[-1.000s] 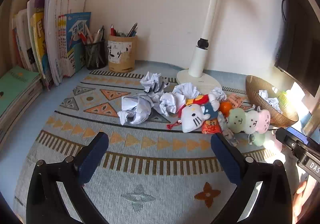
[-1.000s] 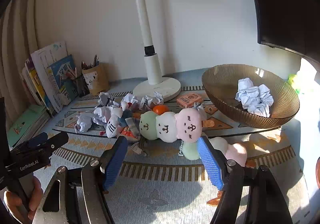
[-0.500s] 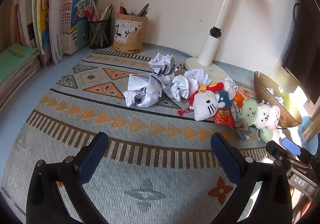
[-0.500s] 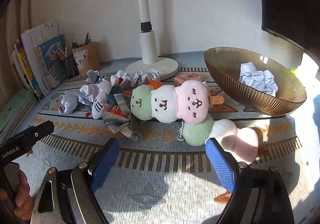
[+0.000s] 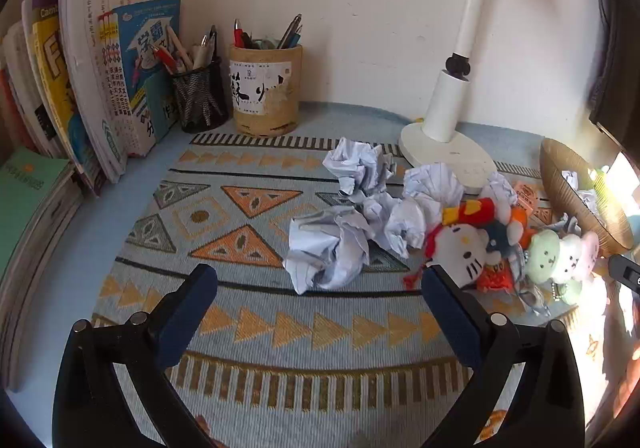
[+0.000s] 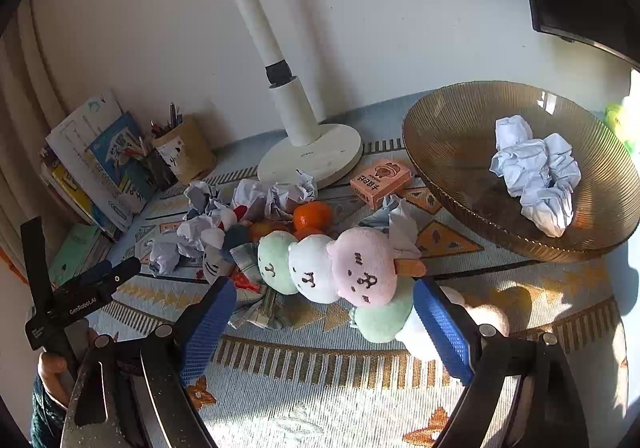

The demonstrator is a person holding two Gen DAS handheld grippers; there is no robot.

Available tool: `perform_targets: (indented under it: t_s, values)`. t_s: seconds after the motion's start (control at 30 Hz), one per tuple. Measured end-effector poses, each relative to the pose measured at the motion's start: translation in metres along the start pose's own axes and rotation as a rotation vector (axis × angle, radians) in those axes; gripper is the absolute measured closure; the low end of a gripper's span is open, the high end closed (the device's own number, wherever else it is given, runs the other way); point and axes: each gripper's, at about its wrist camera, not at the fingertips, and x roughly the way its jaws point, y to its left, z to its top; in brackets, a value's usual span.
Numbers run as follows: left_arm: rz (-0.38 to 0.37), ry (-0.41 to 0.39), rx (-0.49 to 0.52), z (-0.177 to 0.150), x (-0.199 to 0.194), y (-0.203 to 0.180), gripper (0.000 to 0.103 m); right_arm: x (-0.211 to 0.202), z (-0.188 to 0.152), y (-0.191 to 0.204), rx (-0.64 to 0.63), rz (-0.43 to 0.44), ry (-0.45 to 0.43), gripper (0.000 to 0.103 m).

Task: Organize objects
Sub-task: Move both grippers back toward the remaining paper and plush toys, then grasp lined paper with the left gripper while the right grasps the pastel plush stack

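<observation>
both grippers wide apart (nothing between): left gripper [image 5: 318, 280] before crumpled paper [image 5: 328, 248], right gripper [image 6: 322, 298] before plush skewer [image 6: 326, 268]

Patterned mat [image 5: 248, 332]: crumpled paper balls [image 5: 332, 248] at centre; cat plush [image 5: 460, 248] touching them at 3 o'clock; three-headed plush skewer [image 5: 560, 256] beyond it, same direction; desk lamp base [image 5: 444, 156] at 1 o'clock; bowl [image 6: 452, 136] at far 3 o'clock, crumpled paper [image 6: 536, 176] inside; pen holders [image 5: 264, 92] at 12 o'clock; books [image 5: 92, 80] at 10 o'clock.
</observation>
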Motion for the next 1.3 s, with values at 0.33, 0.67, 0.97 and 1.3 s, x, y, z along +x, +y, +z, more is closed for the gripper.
perform_targets:
  t_s: [0.33, 0.67, 0.97, 1.3]
  values:
    - [-0.023, 0.055, -0.038, 0.007, 0.054, 0.002, 0.003, 0.031, -0.001, 0.012, -0.036, -0.093, 0.135, 0.048]
    - [-0.079, 0.037, -0.074, 0.01, 0.05, 0.013, 0.017, -0.008, -0.054, 0.0, 0.193, -0.036, 0.235, 0.052]
    - [-0.077, 0.034, -0.043, 0.011, 0.051, 0.009, 0.017, 0.016, -0.045, 0.049, -0.062, -0.144, 0.161, 0.024]
    - [-0.051, 0.044, 0.019, 0.011, 0.052, -0.002, 0.048, 0.046, -0.048, 0.052, -0.041, -0.124, 0.165, 0.056]
